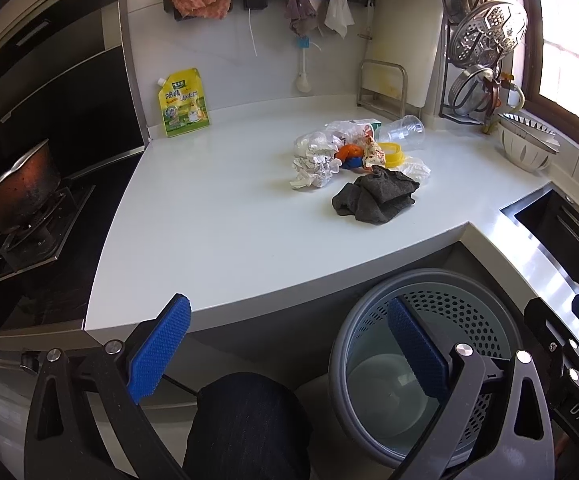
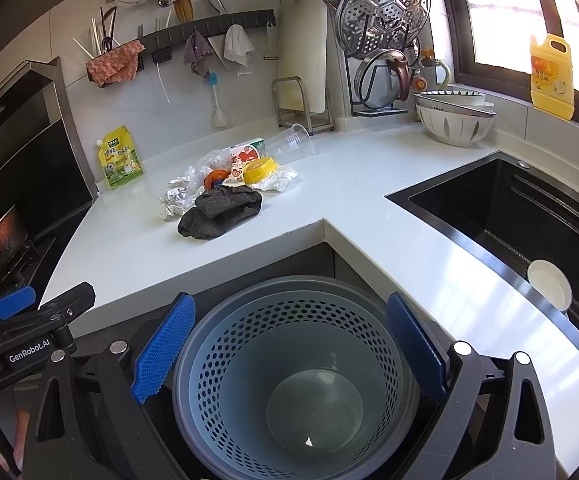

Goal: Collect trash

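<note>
A pile of trash lies on the white counter (image 1: 209,216): crumpled foil and paper (image 1: 313,160), a clear plastic cup (image 1: 403,132) on its side, a yellow lid (image 1: 393,153), a small carton (image 1: 363,125), orange and printed wrappers (image 1: 353,152), and a dark grey cloth (image 1: 377,196). The pile also shows in the right wrist view (image 2: 233,176). A grey perforated bin (image 2: 289,376) stands on the floor below the counter corner. My left gripper (image 1: 289,352) is open and empty in front of the counter edge. My right gripper (image 2: 289,352) is open and empty above the bin.
A yellow seasoning pouch (image 1: 183,104) leans on the back wall. A stove with a pot (image 1: 21,188) is at left. A black sink (image 2: 529,216) with a white bowl (image 2: 549,284) is at right. Stacked bowls (image 2: 455,118), a lid rack and a yellow bottle (image 2: 551,76) stand near the window.
</note>
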